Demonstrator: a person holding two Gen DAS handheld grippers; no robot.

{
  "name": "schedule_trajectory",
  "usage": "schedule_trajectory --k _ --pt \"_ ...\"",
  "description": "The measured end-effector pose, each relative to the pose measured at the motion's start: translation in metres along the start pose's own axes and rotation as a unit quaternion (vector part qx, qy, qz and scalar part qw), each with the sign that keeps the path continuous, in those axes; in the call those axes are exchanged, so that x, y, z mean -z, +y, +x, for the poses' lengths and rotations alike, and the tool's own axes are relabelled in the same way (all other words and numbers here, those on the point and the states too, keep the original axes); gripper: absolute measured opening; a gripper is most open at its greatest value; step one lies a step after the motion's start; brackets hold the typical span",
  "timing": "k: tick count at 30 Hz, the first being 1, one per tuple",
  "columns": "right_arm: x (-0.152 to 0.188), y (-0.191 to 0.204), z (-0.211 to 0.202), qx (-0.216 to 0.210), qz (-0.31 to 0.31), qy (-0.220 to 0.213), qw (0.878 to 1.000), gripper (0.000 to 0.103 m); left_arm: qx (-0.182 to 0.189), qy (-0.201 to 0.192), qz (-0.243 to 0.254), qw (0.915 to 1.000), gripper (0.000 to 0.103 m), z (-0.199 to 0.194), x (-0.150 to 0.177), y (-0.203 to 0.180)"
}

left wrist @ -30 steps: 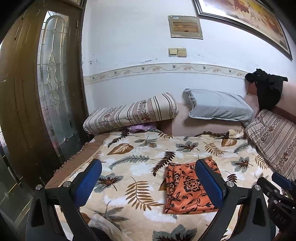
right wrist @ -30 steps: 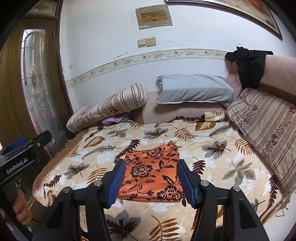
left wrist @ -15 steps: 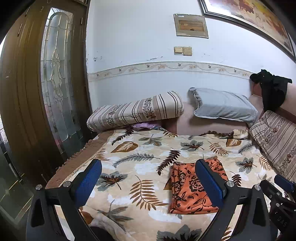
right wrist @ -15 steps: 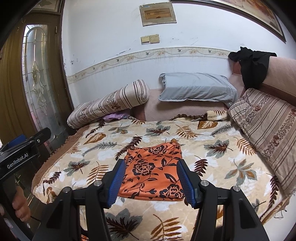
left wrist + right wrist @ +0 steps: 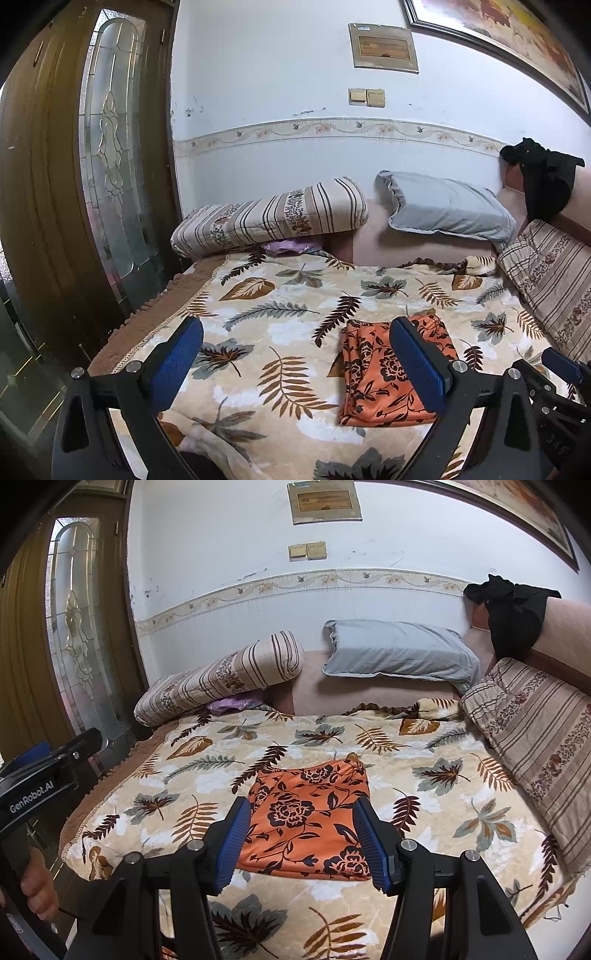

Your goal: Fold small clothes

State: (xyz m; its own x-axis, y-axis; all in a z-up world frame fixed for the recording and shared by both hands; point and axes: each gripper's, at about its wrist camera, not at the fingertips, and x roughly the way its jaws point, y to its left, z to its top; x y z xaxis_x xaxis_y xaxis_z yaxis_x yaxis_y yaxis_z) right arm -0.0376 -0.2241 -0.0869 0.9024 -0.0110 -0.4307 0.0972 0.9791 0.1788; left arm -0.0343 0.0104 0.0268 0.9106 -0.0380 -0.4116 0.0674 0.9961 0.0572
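A: Where was the folded orange cloth [image 5: 310, 823] when you paused?

B: It lay flat on the leaf-print blanket [image 5: 424, 805] of the bed, about midway across, nearer the front edge than the pillows. Its layered edges faced the bed's left side, as the left wrist view showed [image 5: 373, 373].

A: And your right tongs [image 5: 303, 845]?

B: You held them released above the front edge of the bed, blue pads apart, nothing between them. The cloth showed through the gap, but lay on the blanket beyond and below the pads, untouched.

A: The left tongs [image 5: 295, 362]?

B: Also released, and spread wider. You kept them over the bed's front left part, with bare blanket showing between the pads. The right-hand pad stood in front of the cloth's upper part in that view, though nothing showed it touching the fabric.

A: What else sat on the bed?

B: A striped bolster [image 5: 221, 675] at the far left corner, a grey pillow [image 5: 399, 653] against the far edge, and a striped cushion [image 5: 532, 734] along the right side. A black garment [image 5: 513, 616] hung over the headboard at the far right corner. Your hand [image 5: 37, 882] on the left tool's grip showed at the lower left of the right wrist view.
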Motion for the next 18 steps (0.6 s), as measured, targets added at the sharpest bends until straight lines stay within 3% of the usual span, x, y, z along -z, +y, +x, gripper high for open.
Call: schedule_trajectory --k 18 --pt "-0.010 -0.011 0.055 -0.004 0.005 0.032 0.999 0.061 0.002 0.021 0.009 0.9997 0.101 0.044 -0.003 -0.007"
